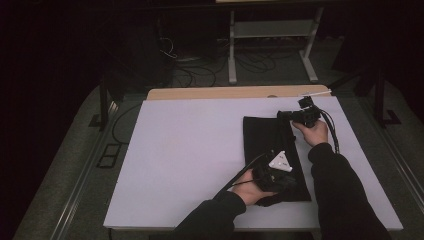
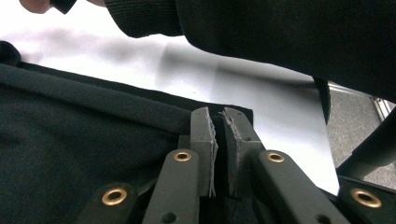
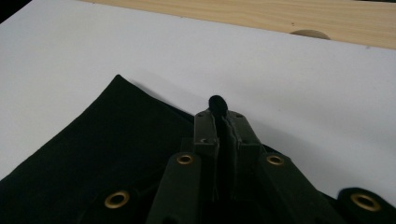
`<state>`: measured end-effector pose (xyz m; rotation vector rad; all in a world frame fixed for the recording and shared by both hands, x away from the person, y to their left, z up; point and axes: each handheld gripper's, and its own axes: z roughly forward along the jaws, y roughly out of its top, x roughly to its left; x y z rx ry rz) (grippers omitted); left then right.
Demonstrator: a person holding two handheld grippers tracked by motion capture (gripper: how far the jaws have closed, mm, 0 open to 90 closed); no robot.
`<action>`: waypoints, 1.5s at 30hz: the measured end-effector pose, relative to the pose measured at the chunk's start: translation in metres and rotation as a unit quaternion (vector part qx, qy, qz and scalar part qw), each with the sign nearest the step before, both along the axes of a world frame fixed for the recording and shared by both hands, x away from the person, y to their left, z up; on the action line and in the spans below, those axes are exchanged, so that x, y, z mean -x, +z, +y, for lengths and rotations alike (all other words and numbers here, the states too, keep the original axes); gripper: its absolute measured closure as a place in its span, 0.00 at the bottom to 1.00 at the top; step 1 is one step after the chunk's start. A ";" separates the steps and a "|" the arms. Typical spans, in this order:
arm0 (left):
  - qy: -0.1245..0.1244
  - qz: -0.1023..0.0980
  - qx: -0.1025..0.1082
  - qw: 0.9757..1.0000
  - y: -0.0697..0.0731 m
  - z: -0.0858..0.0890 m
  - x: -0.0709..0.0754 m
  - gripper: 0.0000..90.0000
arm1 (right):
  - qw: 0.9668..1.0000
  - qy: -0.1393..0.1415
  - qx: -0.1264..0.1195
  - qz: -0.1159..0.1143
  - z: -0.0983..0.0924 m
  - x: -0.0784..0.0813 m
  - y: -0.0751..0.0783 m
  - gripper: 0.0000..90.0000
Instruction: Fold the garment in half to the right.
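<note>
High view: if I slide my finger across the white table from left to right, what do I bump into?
Bare white table top → left gripper pinching the near end of the black cloth → right gripper at the cloth's far right corner → the hand holding it.

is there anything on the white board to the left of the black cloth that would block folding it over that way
Nothing visible. The white board left of the black cloth is bare, and both grippers, left and right, are shut on its edge.
</note>
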<state>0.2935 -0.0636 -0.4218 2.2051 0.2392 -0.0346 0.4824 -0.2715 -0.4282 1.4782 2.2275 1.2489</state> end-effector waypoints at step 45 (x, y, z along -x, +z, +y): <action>-0.028 0.000 -0.050 0.998 -0.003 -0.057 -0.002 0.92 | 0.998 -0.055 -0.015 -0.037 -0.066 0.066 0.018 0.14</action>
